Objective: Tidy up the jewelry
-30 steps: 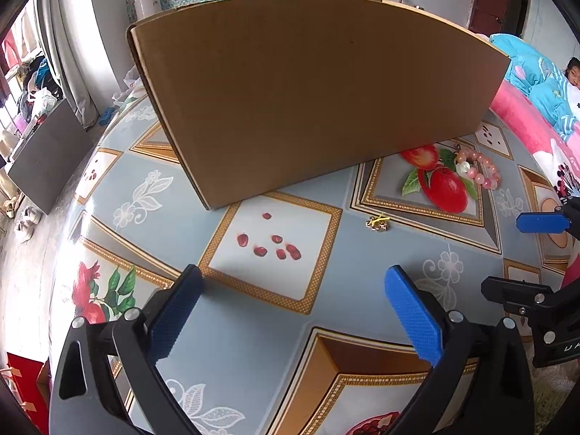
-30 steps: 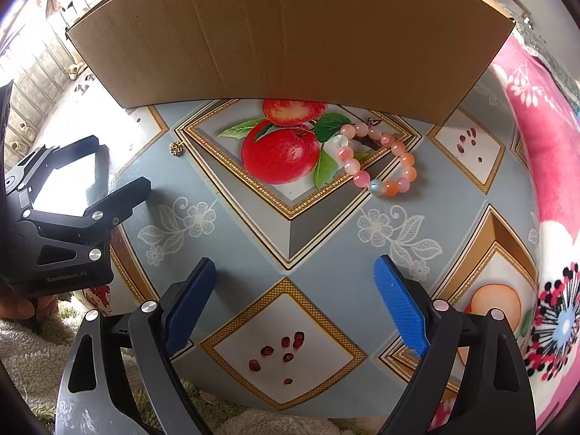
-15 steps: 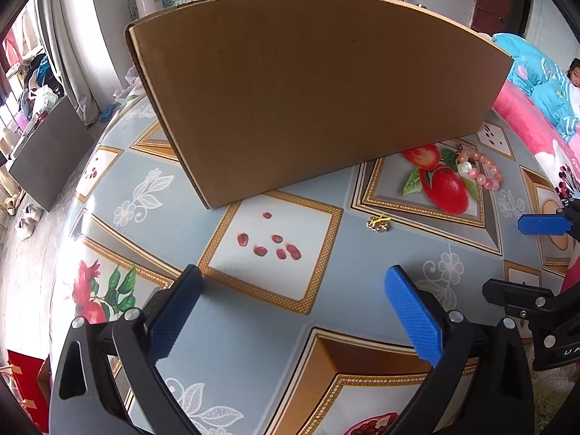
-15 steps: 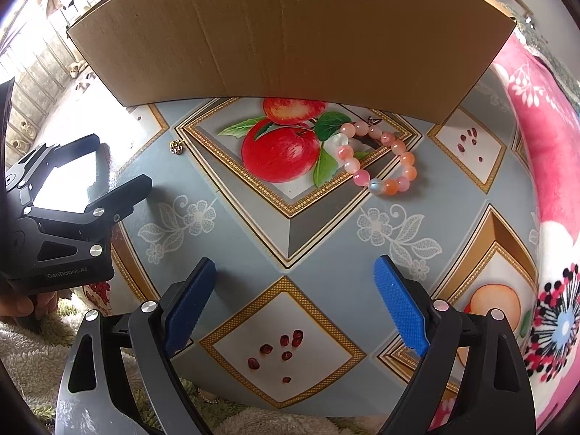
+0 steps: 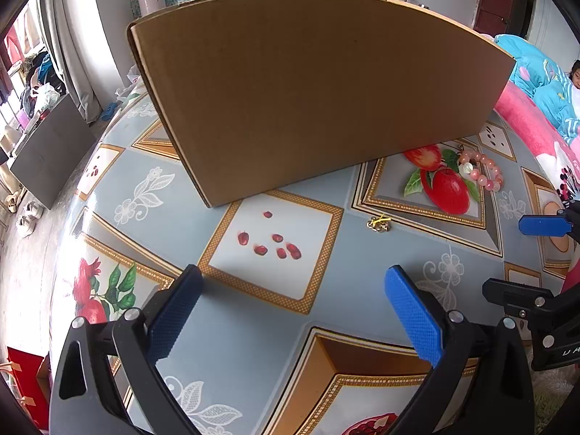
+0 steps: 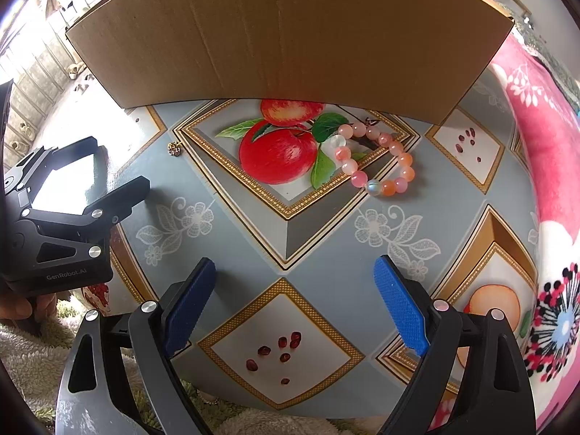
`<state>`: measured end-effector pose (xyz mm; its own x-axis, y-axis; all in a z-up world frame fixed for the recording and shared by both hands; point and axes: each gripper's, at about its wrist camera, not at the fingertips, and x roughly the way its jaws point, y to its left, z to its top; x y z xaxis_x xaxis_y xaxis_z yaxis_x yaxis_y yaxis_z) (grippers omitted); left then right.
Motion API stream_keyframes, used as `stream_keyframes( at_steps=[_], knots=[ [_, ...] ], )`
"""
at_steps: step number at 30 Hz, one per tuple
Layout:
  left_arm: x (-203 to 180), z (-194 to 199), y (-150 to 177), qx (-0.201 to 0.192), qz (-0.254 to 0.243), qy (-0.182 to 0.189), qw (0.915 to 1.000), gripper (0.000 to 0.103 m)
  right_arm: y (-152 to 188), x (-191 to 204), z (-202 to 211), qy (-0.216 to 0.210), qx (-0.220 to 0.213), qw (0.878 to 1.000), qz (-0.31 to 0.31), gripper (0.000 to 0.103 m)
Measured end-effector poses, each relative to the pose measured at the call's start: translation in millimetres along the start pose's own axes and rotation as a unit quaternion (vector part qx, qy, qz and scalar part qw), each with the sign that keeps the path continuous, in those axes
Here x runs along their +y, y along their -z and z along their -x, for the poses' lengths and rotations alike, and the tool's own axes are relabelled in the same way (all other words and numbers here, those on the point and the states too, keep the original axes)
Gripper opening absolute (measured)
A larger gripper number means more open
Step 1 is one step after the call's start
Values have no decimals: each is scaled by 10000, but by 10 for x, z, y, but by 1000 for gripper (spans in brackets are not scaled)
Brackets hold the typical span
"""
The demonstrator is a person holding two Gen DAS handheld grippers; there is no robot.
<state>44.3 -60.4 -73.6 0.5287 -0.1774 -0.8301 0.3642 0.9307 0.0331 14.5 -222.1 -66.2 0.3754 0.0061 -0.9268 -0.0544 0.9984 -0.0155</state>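
A pink and orange bead bracelet (image 6: 375, 159) lies on the patterned tablecloth beside the printed apple, close to the cardboard box (image 6: 282, 32); the left wrist view shows the bracelet (image 5: 480, 170) at far right. A small gold trinket (image 5: 378, 224) rests on the cloth between both grippers, seen again as a small gold trinket (image 6: 174, 149) in the right wrist view. My left gripper (image 5: 290, 311) hovers open over the cloth, nothing between its blue pads. My right gripper (image 6: 293, 304) is also open and empty, well short of the bracelet.
The tall brown box (image 5: 319, 90) stands across the back of the table (image 5: 326, 188) and hides its own inside. A pink flowered blanket (image 6: 536, 116) lies at the right edge. White fleece (image 6: 43, 359) borders the near edge. A person lies on a bed (image 5: 543, 83) at far right.
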Motion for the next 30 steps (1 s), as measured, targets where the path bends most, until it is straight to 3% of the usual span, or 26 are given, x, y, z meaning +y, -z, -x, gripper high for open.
stream_keyframes(
  at_steps=[30],
  knots=[
    [-13, 7, 0, 12, -11, 8, 10000, 99, 22, -58, 8, 42, -8, 10000, -49, 87]
  ],
)
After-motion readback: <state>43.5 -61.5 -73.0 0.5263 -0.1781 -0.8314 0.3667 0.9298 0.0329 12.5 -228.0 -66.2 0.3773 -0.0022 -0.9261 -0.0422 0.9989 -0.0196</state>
